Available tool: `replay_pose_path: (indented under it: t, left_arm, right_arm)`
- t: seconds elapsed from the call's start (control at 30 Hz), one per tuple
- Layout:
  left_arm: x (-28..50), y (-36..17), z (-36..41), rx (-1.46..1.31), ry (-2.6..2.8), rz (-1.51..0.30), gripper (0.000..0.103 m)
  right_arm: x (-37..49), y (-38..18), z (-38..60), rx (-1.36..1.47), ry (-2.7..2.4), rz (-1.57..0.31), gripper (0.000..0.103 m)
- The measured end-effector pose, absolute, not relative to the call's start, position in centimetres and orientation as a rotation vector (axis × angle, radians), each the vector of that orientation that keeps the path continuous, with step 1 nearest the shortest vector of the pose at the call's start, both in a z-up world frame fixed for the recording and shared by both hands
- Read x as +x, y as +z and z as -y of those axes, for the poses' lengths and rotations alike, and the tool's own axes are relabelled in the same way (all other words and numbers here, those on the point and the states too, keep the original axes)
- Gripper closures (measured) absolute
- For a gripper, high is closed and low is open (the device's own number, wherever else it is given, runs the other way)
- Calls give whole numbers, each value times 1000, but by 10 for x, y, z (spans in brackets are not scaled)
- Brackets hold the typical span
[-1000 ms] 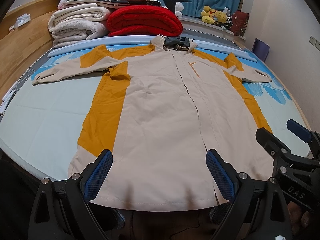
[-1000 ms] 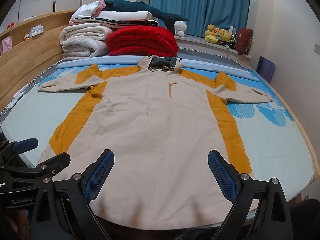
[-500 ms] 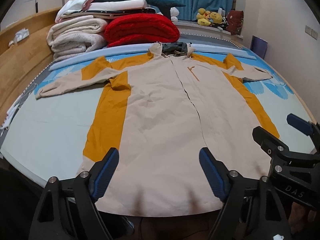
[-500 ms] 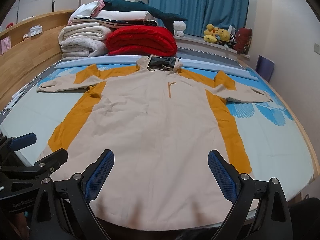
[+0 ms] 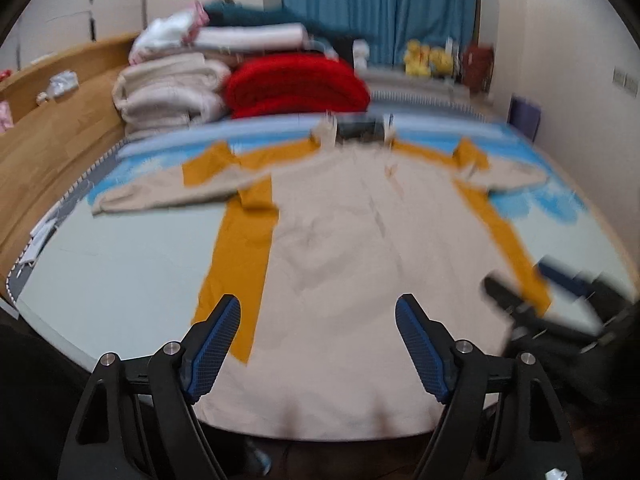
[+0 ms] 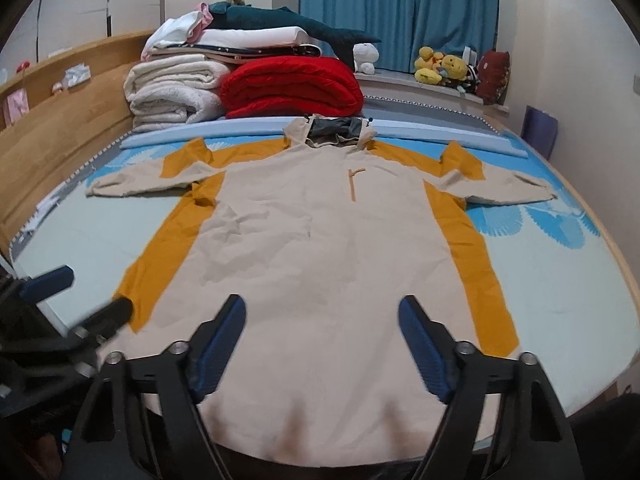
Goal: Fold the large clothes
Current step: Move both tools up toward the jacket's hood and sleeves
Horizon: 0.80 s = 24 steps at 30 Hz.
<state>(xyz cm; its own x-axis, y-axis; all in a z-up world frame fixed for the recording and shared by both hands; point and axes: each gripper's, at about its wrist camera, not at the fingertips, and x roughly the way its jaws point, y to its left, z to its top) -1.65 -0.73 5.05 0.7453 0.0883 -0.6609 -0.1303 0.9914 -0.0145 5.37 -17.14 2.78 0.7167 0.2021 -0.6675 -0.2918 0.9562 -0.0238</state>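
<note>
Bed, pale mat surface, wooden board along the left side. A beige-and-mustard hooded coat is laid flat on it, front up, both sleeves spread outward, hood toward the far end, hem at the near edge. Behind the hood, folded bedding is stacked: red quilt, cream blankets. Blue curtains are seen beyond, with plush toys on the sill.

Left gripper: fingers held wide apart above the hem, nothing between them; view blurred. Right gripper: fingers likewise spread apart over the hem, nothing gripped. Contact with the cloth cannot be told.
</note>
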Motion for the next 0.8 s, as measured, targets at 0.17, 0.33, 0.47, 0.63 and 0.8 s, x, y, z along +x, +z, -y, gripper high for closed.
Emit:
replay_pose_path:
  t: [0.17, 0.33, 0.47, 0.63, 0.8]
  left_arm:
    - [-31, 70, 11, -24, 81, -576, 25]
    - [-19, 64, 8, -15, 67, -552, 28]
    - [-8, 77, 6, 36, 67, -554, 29]
    - [22, 102, -15, 19, 108, -555, 29]
    - [66, 128, -39, 52, 168, -519, 35]
  right_arm:
    - [54, 37, 174, -102, 271, -694, 40]
    - [61, 39, 177, -89, 227, -699, 42]
    - [67, 55, 188, -84, 195, -659, 48]
    - [92, 97, 194, -91, 190, -580, 48]
    - [139, 135, 183, -103, 235, -545, 48]
